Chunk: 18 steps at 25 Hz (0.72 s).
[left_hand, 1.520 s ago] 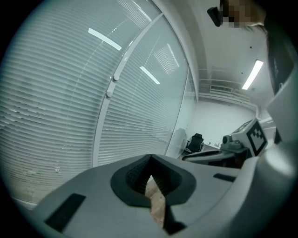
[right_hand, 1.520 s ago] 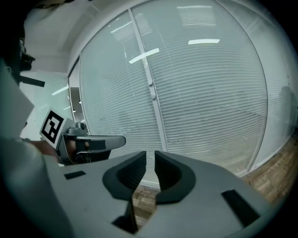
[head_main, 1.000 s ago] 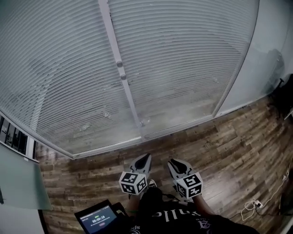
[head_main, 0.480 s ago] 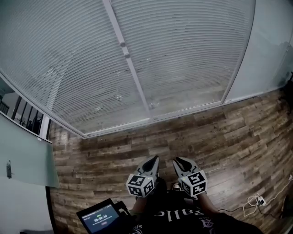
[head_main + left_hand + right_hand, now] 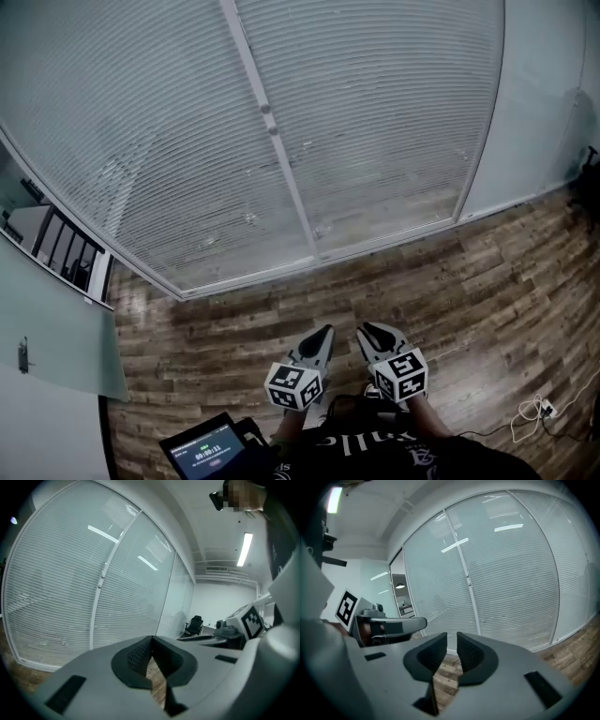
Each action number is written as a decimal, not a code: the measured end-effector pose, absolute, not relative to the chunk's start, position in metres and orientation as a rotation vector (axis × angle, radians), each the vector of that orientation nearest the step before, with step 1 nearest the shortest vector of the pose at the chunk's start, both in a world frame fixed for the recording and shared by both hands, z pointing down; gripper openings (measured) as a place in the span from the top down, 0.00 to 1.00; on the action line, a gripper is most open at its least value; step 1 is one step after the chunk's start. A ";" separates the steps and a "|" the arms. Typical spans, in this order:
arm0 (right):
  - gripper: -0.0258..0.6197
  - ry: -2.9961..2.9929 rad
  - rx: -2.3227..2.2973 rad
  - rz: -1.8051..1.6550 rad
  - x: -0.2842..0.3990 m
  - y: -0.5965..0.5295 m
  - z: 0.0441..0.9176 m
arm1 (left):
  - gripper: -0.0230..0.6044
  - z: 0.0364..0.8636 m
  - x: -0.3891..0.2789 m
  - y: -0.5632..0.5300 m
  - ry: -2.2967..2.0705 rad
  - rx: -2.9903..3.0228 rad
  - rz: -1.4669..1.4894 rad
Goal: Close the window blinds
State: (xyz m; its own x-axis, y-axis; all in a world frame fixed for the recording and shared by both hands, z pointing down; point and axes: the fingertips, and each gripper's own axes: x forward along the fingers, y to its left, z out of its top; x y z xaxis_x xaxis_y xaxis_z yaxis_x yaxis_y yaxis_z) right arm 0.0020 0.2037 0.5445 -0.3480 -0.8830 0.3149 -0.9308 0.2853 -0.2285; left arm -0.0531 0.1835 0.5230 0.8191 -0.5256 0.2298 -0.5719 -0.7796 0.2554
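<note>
Two grippers are seen low in the head view, side by side above the floor [image 5: 234,319]. They are the left gripper [image 5: 324,332] and the right gripper [image 5: 367,330]. One marker cube is carried on each (two cubes in total). Both are pointed toward the window and tilted slightly down.

The left gripper's fingers [image 5: 135,657] are pressed together at the tips, and nothing is held. The right gripper's fingers [image 5: 433,654] are kept a narrow gap apart. Only floor boards are seen through that gap, and nothing is gripped.

Two panels of blinds [image 5: 141,141] are counted, one on each side of a single white mullion [image 5: 295,187]. Horizontal slats are hung down both panels to the sill. Two small knobs [image 5: 270,112] are mounted on the mullion, one just above the other. One plain pane [image 5: 534,103] without slats is set to the right of the blinds.

The blinds are well apart from both grippers, across a strip of floor, and are touched by neither.

One lit screen [image 5: 208,453] is seen at the bottom left, near the person's body. One coiled cable [image 5: 536,410] is laid on the floor at the right.
</note>
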 end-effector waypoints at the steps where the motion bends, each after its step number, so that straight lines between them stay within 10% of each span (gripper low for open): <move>1: 0.86 -2.411 1.730 0.573 -0.006 0.206 0.544 | 0.96 0.522 -0.062 0.190 -0.822 2.695 0.210; 18: 0.86 -2.326 1.803 0.642 -0.178 0.296 0.560 | 0.96 0.536 -0.232 0.281 -0.691 2.712 0.186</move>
